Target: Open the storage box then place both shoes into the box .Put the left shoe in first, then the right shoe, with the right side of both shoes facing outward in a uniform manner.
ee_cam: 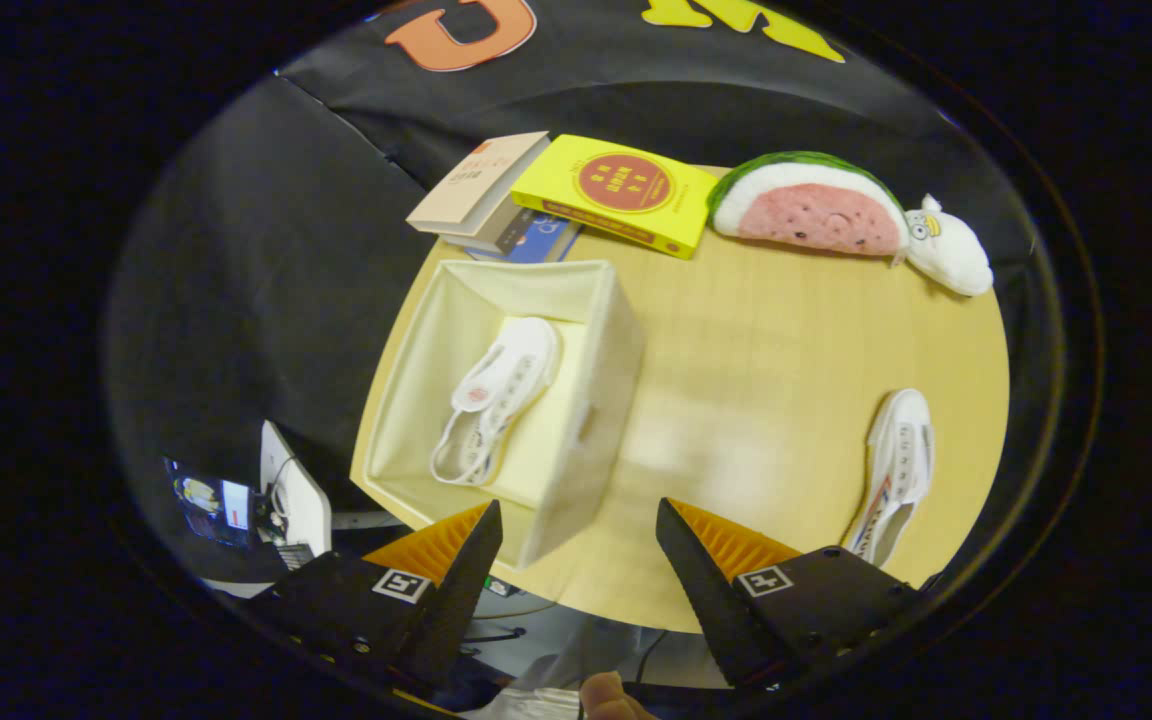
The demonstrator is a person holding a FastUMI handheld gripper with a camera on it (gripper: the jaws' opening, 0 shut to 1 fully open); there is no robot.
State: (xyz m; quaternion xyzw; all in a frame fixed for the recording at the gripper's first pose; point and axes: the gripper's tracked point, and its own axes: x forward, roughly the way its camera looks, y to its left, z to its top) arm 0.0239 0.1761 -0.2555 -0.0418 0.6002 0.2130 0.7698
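the jaws (579, 520) stand spread wide apart and released, nothing between them, held above the near edge of the round wooden surface (736, 360). the near corner of the storage box (596, 400) sits just ahead of the gap between them, toward 11 o'clock. the box is open, a pale fabric bin standing on the surface. inside it lies the first shoe (496, 395), a white sneaker resting on its side on the box floor, toe pointing toward 1 o'clock and heel toward the jaws.

the second shoe (898, 470), also white, lies on the bare surface well apart from the box, at about 2 o'clock from the jaws, close to the surface's edge, with its toe pointing away.

beyond the box at 12 o'clock, a yellow book (616, 195) lies flat, and just beside it at its 9 o'clock a small stack of books (481, 195) overhangs the surface's far rim. at 1 o'clock beyond the jaws a watermelon-slice plush (806, 205) rests on the far edge, touching a small white plush toy (951, 255) at its 3 o'clock.
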